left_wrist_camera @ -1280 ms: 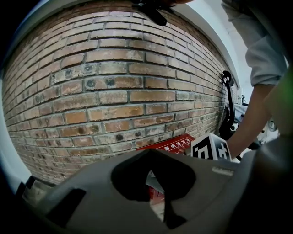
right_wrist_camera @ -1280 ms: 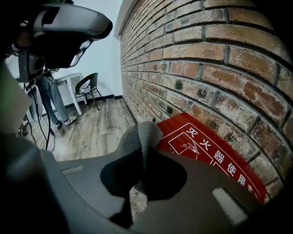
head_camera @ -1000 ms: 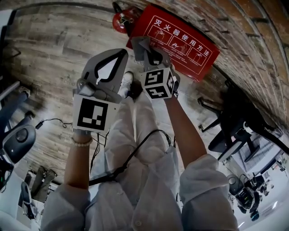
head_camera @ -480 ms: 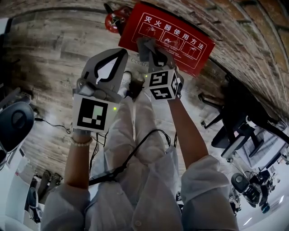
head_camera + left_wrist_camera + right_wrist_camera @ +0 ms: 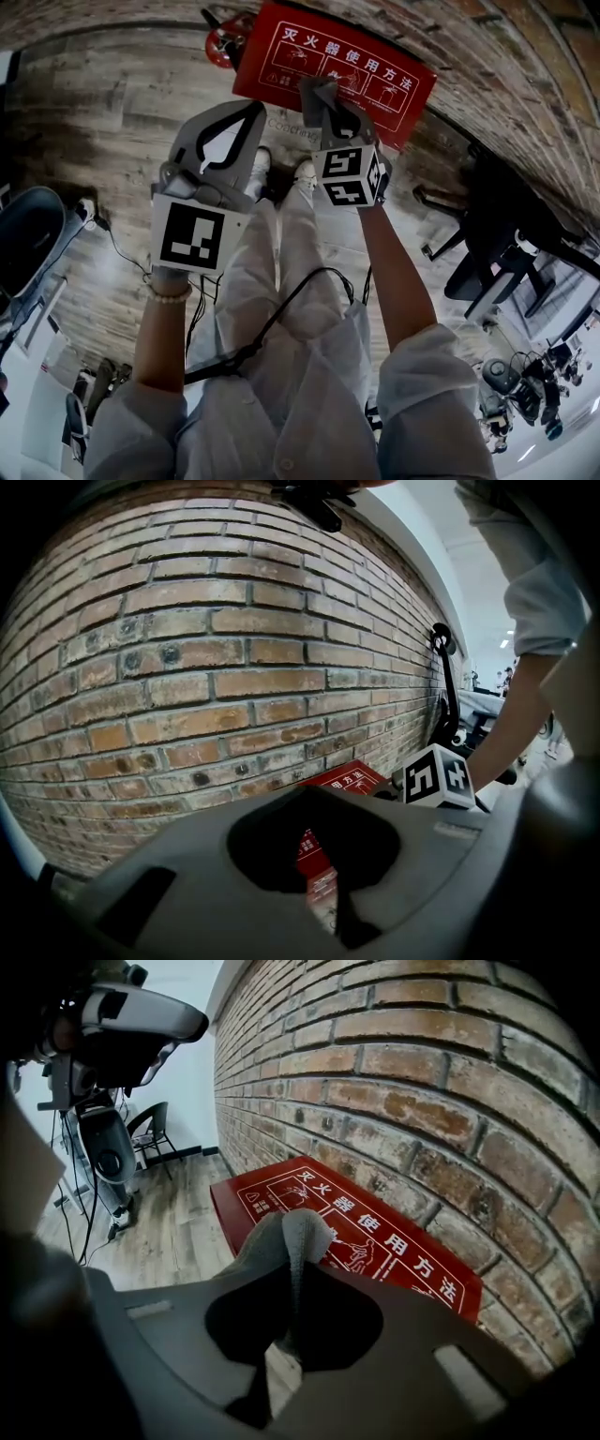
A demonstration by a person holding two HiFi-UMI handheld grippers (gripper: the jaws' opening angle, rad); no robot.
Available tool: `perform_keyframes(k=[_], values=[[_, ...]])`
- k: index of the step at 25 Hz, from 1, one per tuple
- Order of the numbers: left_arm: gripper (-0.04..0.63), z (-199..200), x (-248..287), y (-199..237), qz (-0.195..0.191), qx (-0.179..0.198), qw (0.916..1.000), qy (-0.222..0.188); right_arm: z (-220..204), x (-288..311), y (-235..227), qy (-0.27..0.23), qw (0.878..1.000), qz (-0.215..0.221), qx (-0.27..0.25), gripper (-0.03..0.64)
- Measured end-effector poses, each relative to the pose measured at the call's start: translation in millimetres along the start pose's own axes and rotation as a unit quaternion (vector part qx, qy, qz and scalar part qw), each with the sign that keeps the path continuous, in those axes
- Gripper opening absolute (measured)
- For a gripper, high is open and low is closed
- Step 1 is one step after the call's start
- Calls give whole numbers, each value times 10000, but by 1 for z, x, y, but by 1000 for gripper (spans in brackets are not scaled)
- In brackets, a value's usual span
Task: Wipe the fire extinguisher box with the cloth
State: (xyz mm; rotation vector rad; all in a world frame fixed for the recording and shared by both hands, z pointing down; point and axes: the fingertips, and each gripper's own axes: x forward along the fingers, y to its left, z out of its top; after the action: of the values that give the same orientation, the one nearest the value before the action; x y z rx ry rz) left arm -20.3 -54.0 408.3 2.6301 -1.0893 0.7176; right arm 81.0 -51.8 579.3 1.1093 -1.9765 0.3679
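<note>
The box (image 5: 375, 80) lies flat on the floor (image 5: 94, 112), its long far edge against the foot of the brick wall (image 5: 525, 84). Its red face is turned up, with white characters and small diagrams across it (image 5: 394, 1251). My cloth (image 5: 317, 94) is grey and folded, and my right gripper (image 5: 330, 111) has its jaws clenched on it. From that gripper's own view (image 5: 292, 1265) a rounded end of the cloth (image 5: 295, 1232) pokes out past the jaw tips, over the near left part of the box. I cannot tell whether it touches. A red extinguisher (image 5: 225, 37) lies just beside the box's left end. My shoes (image 5: 305, 172) stand near the box's front edge, and nothing sits between cloth and box. My right arm is stretched forward and down, with the marker cube (image 5: 350, 175) facing up. My left gripper (image 5: 255, 105) is held beside it, a little nearer me. Its jaws are pressed tip to tip with nothing in them (image 5: 309, 791), and they point at the wall (image 5: 216, 658) above the box (image 5: 342, 778). A bead bracelet (image 5: 171, 296) rings my left wrist, and a black cable (image 5: 281, 319) runs down my white trousers. The floor is grey-brown wood planks. A black chair (image 5: 506, 262) stands off to my right, well apart from the box, and another cable (image 5: 122, 253) trails over the planks on my left.
</note>
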Motion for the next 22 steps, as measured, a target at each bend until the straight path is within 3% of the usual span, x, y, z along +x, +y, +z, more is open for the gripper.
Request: perform_keyframes(k=[22], values=[[-3, 11, 14, -34, -226, 183, 9996, 20, -70, -45, -73, 346, 9961, -731, 363, 26]])
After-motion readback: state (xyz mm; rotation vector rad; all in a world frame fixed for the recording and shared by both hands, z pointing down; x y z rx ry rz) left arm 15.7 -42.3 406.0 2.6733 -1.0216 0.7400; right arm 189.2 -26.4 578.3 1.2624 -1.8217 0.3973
